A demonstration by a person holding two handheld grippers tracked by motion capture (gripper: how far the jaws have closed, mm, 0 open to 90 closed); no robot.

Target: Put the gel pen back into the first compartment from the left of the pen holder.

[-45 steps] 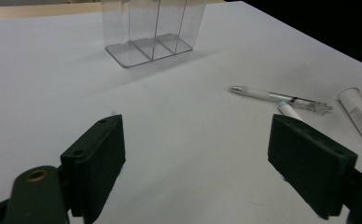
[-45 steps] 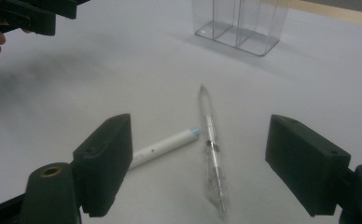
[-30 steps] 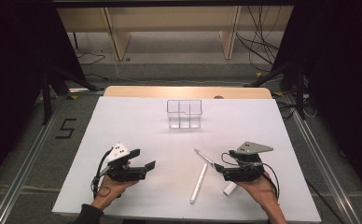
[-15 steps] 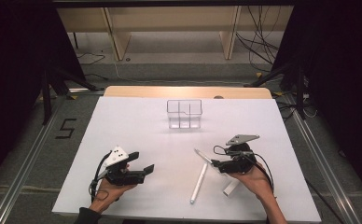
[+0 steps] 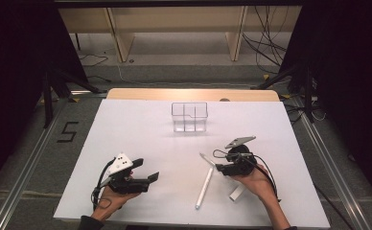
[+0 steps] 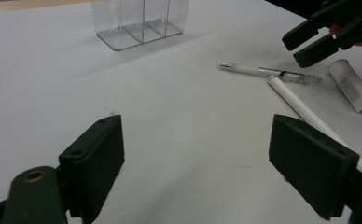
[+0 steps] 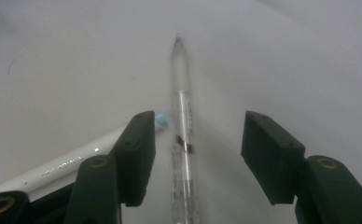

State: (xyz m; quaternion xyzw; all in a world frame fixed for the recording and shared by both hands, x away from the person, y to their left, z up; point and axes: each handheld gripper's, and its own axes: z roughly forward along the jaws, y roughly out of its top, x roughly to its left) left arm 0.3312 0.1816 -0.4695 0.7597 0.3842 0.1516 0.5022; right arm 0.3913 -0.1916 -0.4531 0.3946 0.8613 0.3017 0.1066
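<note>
Nearly gripping: right gripper (image 7: 195, 154) jaws closing around clear pen (image 7: 183, 140), not clamped; left gripper (image 6: 193, 163) jaws apart (organizer (image 5: 189, 116) empty).

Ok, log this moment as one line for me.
right hand-held gripper: jaws closing around clear pen, not yet gripped | left hand-held gripper: open, idle | organizer: empty

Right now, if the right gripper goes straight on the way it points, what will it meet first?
Probably the clear pen: it lies on the white table between the right gripper's closing jaws, pads not yet touching. Beyond its tip, bare table only.
</note>
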